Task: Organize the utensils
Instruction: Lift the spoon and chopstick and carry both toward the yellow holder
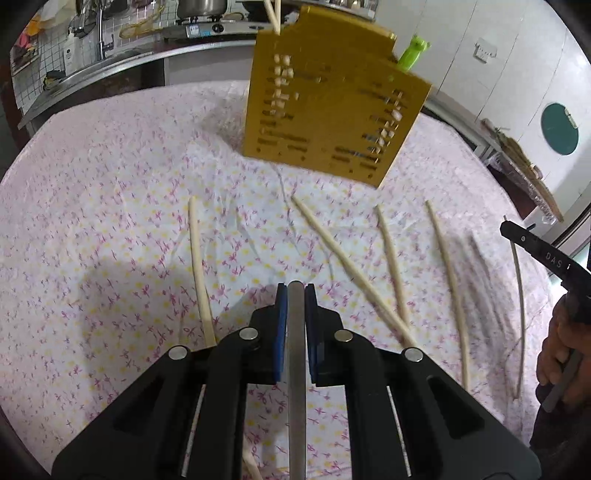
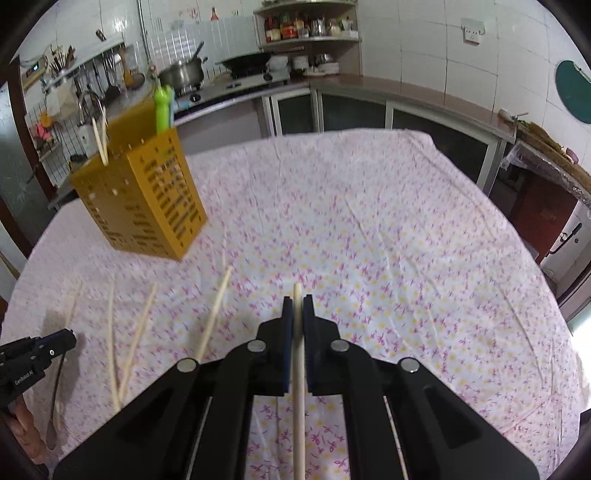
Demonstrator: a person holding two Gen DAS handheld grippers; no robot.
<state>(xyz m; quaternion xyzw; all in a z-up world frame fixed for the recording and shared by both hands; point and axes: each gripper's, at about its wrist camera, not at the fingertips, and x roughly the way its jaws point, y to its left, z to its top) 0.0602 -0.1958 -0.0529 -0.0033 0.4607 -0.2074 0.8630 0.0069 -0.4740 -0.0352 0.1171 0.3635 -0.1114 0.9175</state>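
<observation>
A yellow slotted utensil holder (image 1: 332, 107) stands on the floral tablecloth, with two wooden chopsticks (image 1: 272, 14) and a green utensil (image 1: 412, 53) in it. It also shows in the right wrist view (image 2: 144, 199). My left gripper (image 1: 296, 291) is shut on a grey metal utensil handle (image 1: 297, 369), above the cloth in front of the holder. My right gripper (image 2: 297, 304) is shut on a wooden chopstick (image 2: 299, 387). Several loose chopsticks (image 1: 354, 273) lie on the cloth in front of the holder; they also show in the right wrist view (image 2: 214, 317).
The table (image 2: 369, 229) is covered in a pink and yellow floral cloth. A kitchen counter with a sink, stove and pots (image 2: 184, 74) runs behind it. The right gripper shows at the right edge of the left wrist view (image 1: 546, 254). The left gripper shows at the left edge of the right wrist view (image 2: 37, 350).
</observation>
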